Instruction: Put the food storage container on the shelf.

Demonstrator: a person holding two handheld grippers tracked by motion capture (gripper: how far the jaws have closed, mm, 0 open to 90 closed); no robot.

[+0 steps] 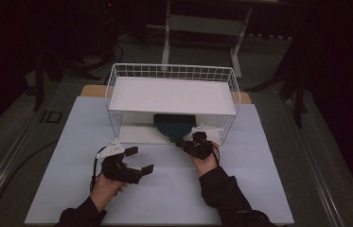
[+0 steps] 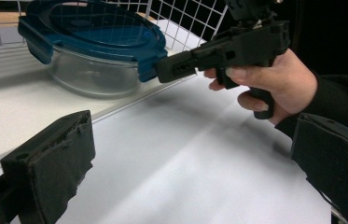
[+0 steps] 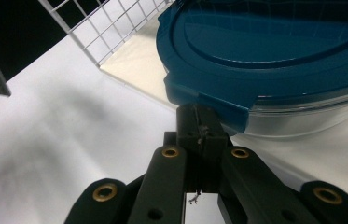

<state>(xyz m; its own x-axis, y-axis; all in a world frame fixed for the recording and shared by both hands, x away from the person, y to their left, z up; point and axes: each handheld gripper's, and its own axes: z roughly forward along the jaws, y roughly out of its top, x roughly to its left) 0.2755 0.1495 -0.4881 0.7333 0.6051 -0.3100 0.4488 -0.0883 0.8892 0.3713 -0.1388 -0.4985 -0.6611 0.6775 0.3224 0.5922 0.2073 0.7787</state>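
Nearest the person, the left gripper (image 1: 142, 160) hovers over the pale blue table top (image 1: 70, 189), its 2 jaws spread wide with nothing between them. Farther in, the right gripper (image 3: 198, 122) has its jaws pressed together at a latch tab of the round clear glass container with a blue lid (image 2: 92, 44), which sits on the lower shelf of the white wire rack (image 1: 174, 73).
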